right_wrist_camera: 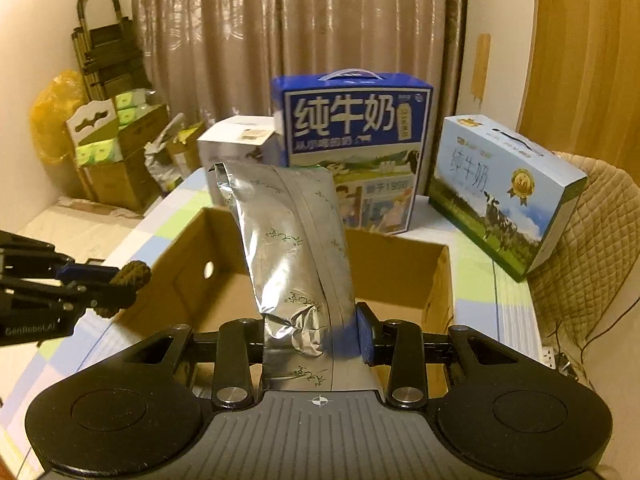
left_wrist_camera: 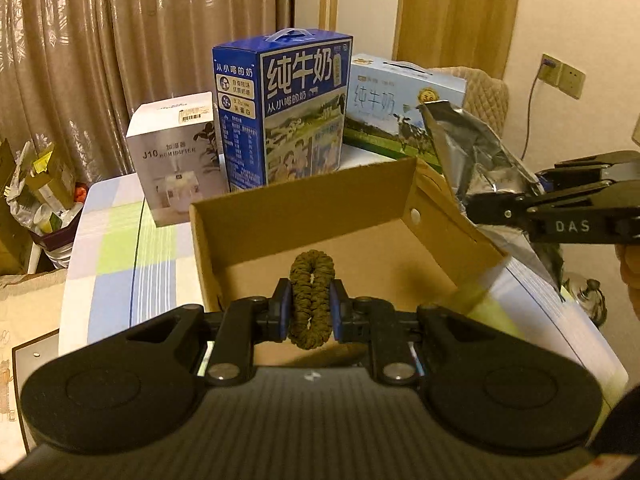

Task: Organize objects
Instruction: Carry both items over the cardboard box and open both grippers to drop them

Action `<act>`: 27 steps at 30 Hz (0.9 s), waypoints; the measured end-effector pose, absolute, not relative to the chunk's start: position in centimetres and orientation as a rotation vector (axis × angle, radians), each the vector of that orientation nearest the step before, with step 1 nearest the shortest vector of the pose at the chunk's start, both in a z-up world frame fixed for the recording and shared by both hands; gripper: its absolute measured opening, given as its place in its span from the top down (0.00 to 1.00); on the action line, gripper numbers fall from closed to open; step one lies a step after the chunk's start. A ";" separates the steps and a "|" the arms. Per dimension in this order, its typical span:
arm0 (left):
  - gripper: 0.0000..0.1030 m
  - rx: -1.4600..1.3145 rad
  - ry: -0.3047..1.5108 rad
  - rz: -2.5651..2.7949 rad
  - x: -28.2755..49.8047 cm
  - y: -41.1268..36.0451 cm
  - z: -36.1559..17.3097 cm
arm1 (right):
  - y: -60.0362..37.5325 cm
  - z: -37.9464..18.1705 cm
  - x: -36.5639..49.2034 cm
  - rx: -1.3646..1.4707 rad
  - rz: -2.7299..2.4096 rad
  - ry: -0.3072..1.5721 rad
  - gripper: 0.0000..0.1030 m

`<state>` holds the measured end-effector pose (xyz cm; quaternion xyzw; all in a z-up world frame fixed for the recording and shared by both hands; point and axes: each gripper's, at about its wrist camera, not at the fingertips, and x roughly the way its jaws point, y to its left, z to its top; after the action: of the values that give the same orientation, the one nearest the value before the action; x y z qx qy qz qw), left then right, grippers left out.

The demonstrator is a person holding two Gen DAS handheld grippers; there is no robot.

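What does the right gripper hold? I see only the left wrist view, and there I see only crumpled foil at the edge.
Observer: The right gripper is shut on a silver foil pouch, printed with small green characters.
Operator: Is the pouch upright?
Observer: Yes, it stands up from the gripper, above the open cardboard box.
Operator: What is left of the table, beyond my view?
Observer: A yellow plastic bag and cartons of green tissue packs stand by the wall.
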<state>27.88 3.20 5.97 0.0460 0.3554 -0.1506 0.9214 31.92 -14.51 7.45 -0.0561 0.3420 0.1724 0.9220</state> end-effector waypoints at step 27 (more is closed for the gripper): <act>0.48 0.060 0.694 -0.239 29.8 2.9 4.3 | -16.2 5.0 37.9 -0.007 0.341 0.694 0.64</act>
<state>29.80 2.86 4.30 0.0296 0.3393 -0.1166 0.9330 37.87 -16.19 4.96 -0.0034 0.3383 0.1665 0.9262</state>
